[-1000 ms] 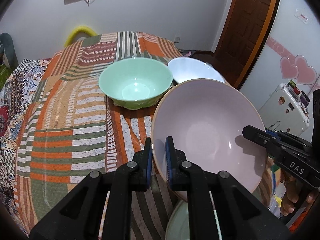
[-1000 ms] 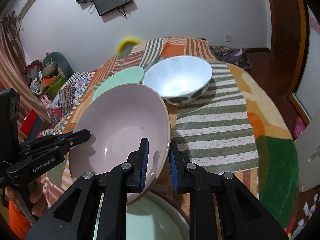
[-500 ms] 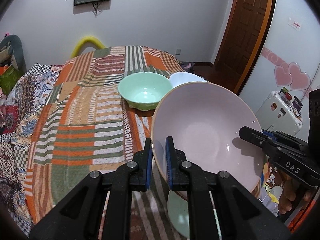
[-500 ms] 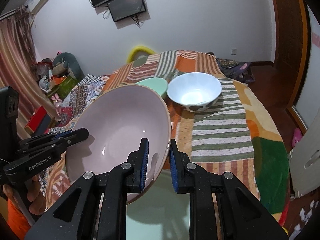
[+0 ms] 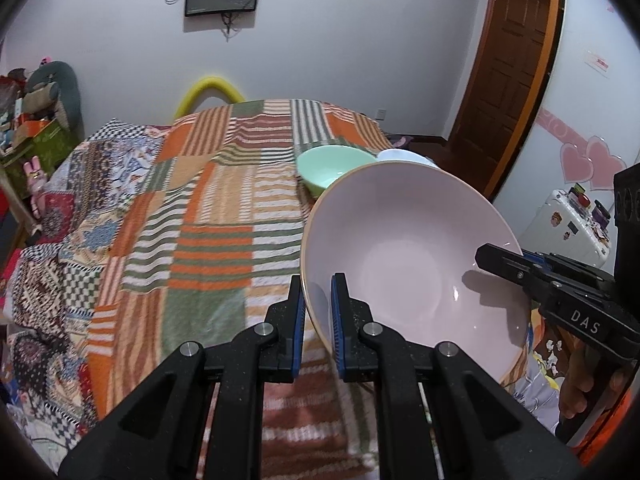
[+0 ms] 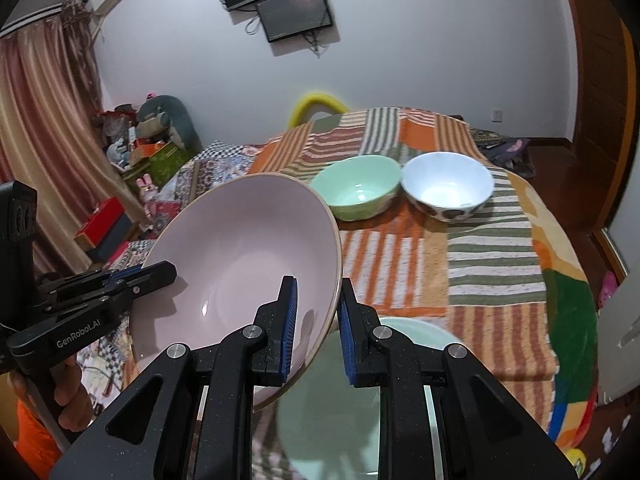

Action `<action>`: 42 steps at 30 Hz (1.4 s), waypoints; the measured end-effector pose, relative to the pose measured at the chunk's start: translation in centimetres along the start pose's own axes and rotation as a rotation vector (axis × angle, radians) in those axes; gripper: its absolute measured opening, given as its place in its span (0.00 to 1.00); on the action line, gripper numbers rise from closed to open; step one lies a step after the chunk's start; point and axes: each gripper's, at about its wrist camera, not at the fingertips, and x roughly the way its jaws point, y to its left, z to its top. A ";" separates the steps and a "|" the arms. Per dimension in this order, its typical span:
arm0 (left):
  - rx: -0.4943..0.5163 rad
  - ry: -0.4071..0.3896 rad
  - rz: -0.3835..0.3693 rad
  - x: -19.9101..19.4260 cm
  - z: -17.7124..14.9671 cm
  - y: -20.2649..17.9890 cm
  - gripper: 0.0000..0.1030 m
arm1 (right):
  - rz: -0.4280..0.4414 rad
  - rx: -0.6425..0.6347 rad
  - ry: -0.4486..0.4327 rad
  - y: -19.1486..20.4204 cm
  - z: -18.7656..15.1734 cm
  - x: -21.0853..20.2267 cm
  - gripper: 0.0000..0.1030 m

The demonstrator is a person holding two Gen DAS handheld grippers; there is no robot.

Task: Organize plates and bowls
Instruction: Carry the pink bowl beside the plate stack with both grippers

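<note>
Pink bowl (image 5: 408,256): tilted, held in the air above the bed (image 5: 192,216), between the two claws.
Left claw (image 5: 317,312): closed on the left rim of the pink bowl.
Right claw (image 6: 316,316): closed on the right rim of the same bowl.
Green bowl (image 6: 358,192): upright on the bed, touching the white bowl (image 6: 447,190).
Pale green dish (image 6: 332,408): under the pink bowl, blurred.

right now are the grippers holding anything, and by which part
Both hold the pink bowl by its rim: the left gripper on one side, the right gripper on the opposite side.
</note>
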 end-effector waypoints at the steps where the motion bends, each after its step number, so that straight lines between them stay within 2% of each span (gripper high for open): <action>1: -0.006 0.001 0.006 -0.3 -0.3 0.4 0.11 | 0.007 -0.005 0.002 0.4 -0.1 0.2 0.17; 13: -0.058 0.046 0.063 -1.3 -3.6 4.5 0.11 | 0.073 -0.028 0.044 4.1 -1.7 2.3 0.17; 29: -0.102 0.196 0.062 3.0 -7.5 7.2 0.11 | 0.059 -0.038 0.191 5.0 -5.0 6.5 0.17; 42: -0.140 0.298 0.063 6.6 -9.6 8.8 0.12 | 0.036 -0.055 0.293 5.1 -6.5 9.9 0.17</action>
